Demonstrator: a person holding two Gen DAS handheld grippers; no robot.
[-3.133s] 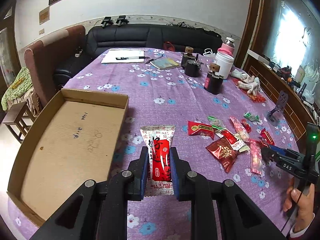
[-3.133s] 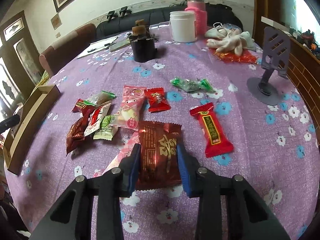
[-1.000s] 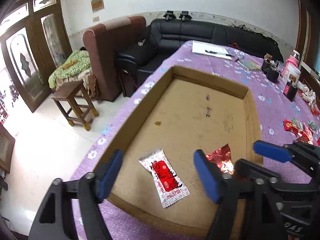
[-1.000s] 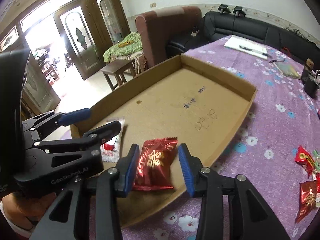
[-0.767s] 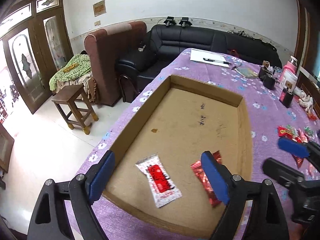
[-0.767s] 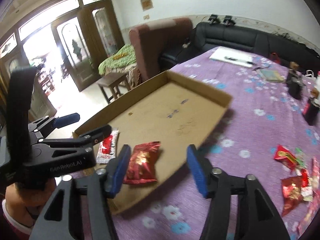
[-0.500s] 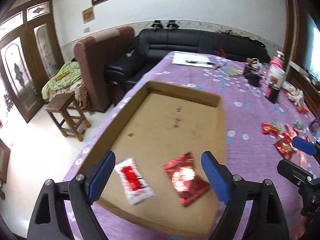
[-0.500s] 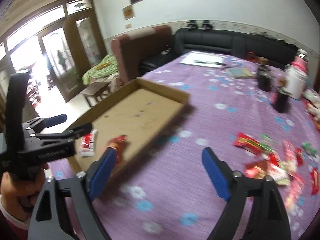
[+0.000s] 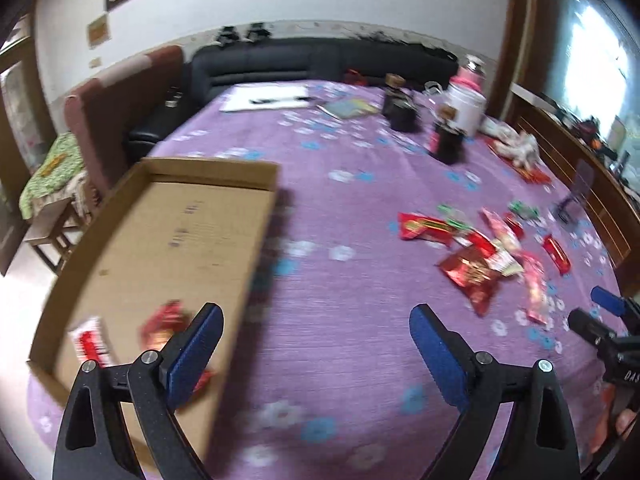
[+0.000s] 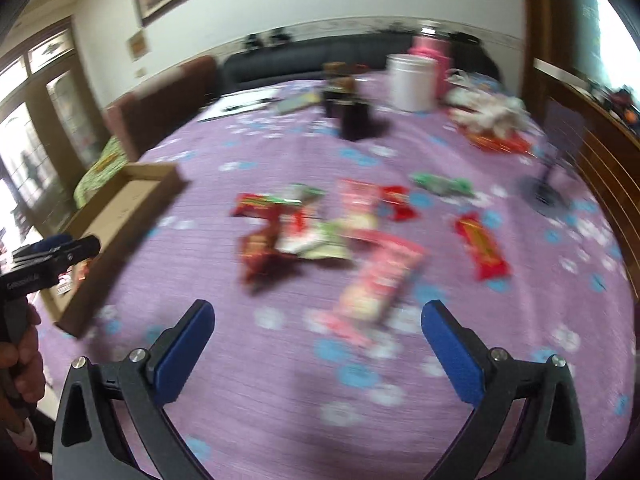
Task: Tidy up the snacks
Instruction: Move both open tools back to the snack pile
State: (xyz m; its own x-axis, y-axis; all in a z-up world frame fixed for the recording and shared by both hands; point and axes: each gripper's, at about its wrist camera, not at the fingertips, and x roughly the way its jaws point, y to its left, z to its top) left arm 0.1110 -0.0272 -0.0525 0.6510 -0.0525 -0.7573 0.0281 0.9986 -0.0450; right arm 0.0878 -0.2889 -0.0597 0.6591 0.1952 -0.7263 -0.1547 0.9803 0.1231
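A shallow cardboard tray (image 9: 168, 236) lies on the purple flowered tablecloth at the left. In its near corner lie a white-and-red snack packet (image 9: 91, 344) and a dark red one (image 9: 162, 324). My left gripper (image 9: 316, 332) is open and empty, above the cloth just right of the tray. A loose pile of snack packets (image 9: 480, 252) lies to the right; it also shows in the right wrist view (image 10: 320, 232), with a pink packet (image 10: 380, 280) nearest. My right gripper (image 10: 318, 332) is open and empty, just short of that pile. Both views are motion-blurred.
At the table's far end stand a white jar (image 10: 412, 80), a pink flask (image 10: 434, 60), dark containers (image 10: 356, 116), papers (image 9: 264, 102) and white gloves (image 10: 492, 116). A phone stand (image 10: 556, 152) is at the right. A sofa and armchair lie beyond the table.
Both grippers let go of their packets in the tray, opened wide and swung right, away from the tray toward the snack pile.
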